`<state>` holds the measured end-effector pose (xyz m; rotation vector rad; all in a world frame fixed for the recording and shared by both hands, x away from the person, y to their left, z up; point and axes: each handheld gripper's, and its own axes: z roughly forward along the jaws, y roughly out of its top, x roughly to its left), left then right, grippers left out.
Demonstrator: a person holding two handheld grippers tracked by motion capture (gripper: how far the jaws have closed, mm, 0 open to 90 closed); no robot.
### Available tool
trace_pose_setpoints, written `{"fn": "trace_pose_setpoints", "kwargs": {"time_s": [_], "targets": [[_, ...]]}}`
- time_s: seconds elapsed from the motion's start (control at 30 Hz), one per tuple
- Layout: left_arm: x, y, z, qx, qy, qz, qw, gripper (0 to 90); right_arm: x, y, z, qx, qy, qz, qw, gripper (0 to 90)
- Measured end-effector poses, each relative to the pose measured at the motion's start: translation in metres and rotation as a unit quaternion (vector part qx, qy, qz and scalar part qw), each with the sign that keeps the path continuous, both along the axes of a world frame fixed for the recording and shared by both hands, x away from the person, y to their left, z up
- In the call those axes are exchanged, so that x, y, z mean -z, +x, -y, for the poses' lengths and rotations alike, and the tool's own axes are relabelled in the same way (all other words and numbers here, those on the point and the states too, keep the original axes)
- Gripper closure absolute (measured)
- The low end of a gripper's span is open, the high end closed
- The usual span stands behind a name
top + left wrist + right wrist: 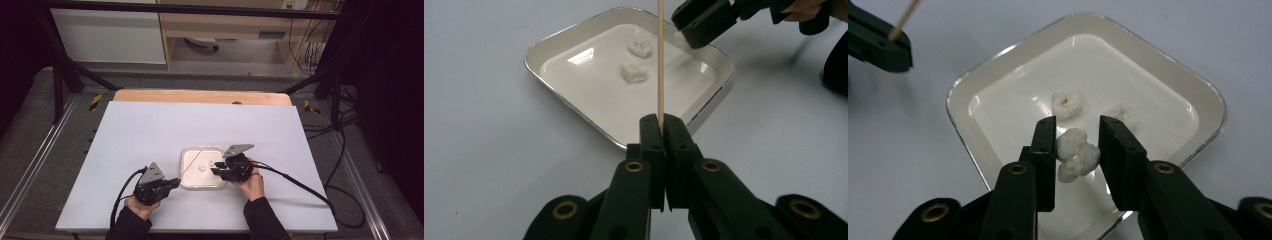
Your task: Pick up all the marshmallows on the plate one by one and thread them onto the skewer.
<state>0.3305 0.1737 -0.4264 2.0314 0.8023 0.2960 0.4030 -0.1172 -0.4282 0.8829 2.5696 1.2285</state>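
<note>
- A white popcorn piece [1075,152] sits between the jaws of the right gripper [1077,150] over the near part of the tray [998,60]; the left jaw touches it, while a thin gap shows on the other side, so a firm clamp cannot be told.
- The left gripper [663,125] has its jaws pressed together on a thin wooden skewer [660,60], which runs from the jaw tips out over the tray.
- 2 more popcorn pieces lie on the tray floor: 1 ring-shaped [1066,103] just beyond the jaws, another [1123,114] to its right, partly behind the right jaw.
- The tray is shallow and square with rounded corners, cream inside with a shiny metal rim (a glare patch shows on its floor).
- In the high view the tray [187,150] lies between the 2 grippers, each in a dark-sleeved hand.
- It rests on a white board [150,130] laid over a wooden tabletop [200,96].
- Beyond are grey floor, black frame legs, loose cables and a wooden cabinet.
</note>
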Motion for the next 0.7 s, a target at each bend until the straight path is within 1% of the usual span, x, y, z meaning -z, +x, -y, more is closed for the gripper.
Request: {"fn": "trace_pose_setpoints", "kwargs": {"time_s": [0.13,0.17,0.23,0.3,0.37,0.43,0.53,0.6,0.63,0.67,0.7], "targets": [[0.000,-0.001,0.001,0.001,-0.004,0.002,1.0000,88.4,-0.013,-0.003,0.010,0.007,0.047,-0.005,0.9989,69.7],[0.000,-0.001,0.001,0.001,-0.005,0.002,1.0000,88.4,-0.016,-0.003,0.013,0.009,0.054,-0.006,0.9985,69.7],[0.000,-0.001,0.001,0.002,-0.008,0.003,1.0000,88.4,-0.021,-0.005,0.017,0.012,0.069,-0.007,0.9975,69.8],[0.000,-0.002,0.001,0.002,-0.012,0.004,0.9999,88.4,-0.027,-0.006,0.021,0.015,0.091,-0.011,0.9956,69.9],[0.000,-0.002,0.001,0.003,-0.016,0.005,0.9999,88.4,-0.032,-0.007,0.025,0.016,0.115,-0.015,0.9931,70.0],[0.000,-0.003,0.002,0.003,-0.018,0.008,0.9998,88.4,-0.036,-0.008,0.028,0.017,0.132,-0.016,0.9910,70.0],[-0.001,-0.004,0.002,0.003,-0.021,0.011,0.9997,88.4,-0.043,-0.009,0.031,0.017,0.161,-0.021,0.9866,70.0],[-0.001,-0.005,0.003,0.004,-0.024,0.014,0.9996,88.4,-0.047,-0.010,0.032,0.017,0.181,-0.023,0.9830,70.2],[-0.001,-0.005,0.004,0.005,-0.025,0.016,0.9995,88.4,-0.049,-0.010,0.033,0.018,0.192,-0.023,0.9810,70.3],[-0.001,-0.005,0.004,0.006,-0.025,0.016,0.9995,88.4,-0.052,-0.010,0.034,0.018,0.206,-0.024,0.9781,70.4],[-0.001,-0.005,0.005,0.007,-0.026,0.017,0.9995,88.4,-0.053,-0.010,0.035,0.017,0.213,-0.025,0.9765,70.4]]}}
